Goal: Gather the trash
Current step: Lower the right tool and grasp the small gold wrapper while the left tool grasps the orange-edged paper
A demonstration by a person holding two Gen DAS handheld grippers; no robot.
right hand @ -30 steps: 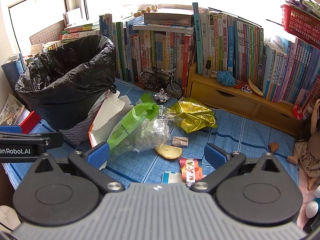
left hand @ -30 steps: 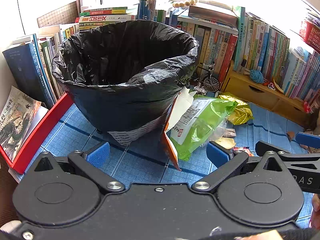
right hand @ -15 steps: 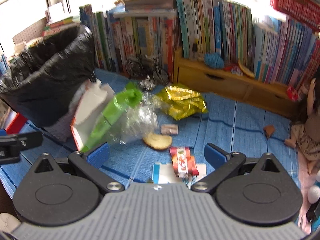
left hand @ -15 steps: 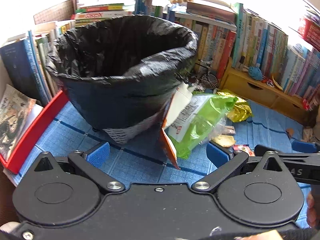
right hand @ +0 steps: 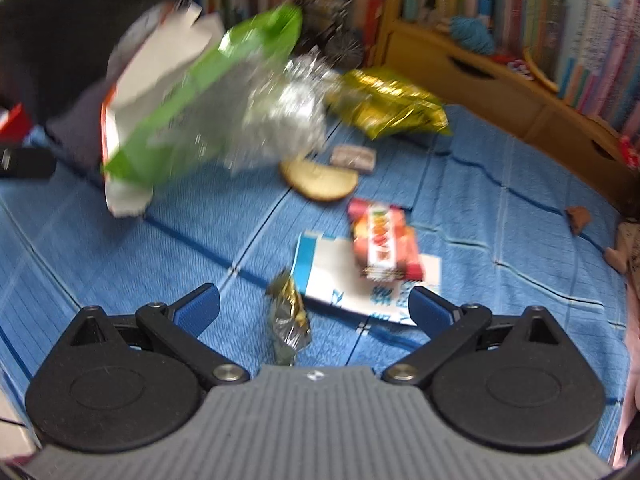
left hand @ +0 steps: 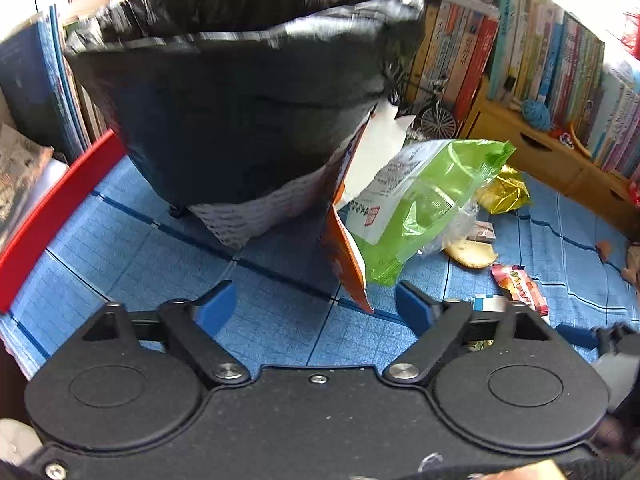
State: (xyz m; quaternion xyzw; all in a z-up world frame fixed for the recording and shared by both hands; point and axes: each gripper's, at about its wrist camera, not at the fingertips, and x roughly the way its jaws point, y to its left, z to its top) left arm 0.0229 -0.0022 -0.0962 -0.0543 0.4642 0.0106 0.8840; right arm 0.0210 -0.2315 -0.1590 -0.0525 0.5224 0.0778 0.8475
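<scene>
A bin lined with a black bag [left hand: 240,92] stands on the blue mat. An orange and white carton [left hand: 348,240] leans on it, beside a green plastic bag [left hand: 424,200]. My left gripper [left hand: 314,306] hangs low over the mat with its jaws closing; the carton's lower corner sits between the fingers, untouched by the pads. My right gripper [right hand: 314,308] is open just above a small gold and silver wrapper [right hand: 288,320] lying between its fingers. Ahead of it lie a red candy wrapper [right hand: 384,244] on a white and blue paper [right hand: 332,276], a bread piece [right hand: 320,178] and a yellow foil bag [right hand: 392,108].
Rows of books [left hand: 540,48] and a wooden drawer unit [left hand: 552,160] line the back. A red-edged box [left hand: 52,208] lies left of the bin. A small model bicycle [left hand: 440,120] stands by the books. A doll [right hand: 630,248] lies at the mat's right edge.
Both grippers have dropped closer to the mat. The left jaws have narrowed. The gold and silver wrapper has come into the right wrist view, between the fingers.
</scene>
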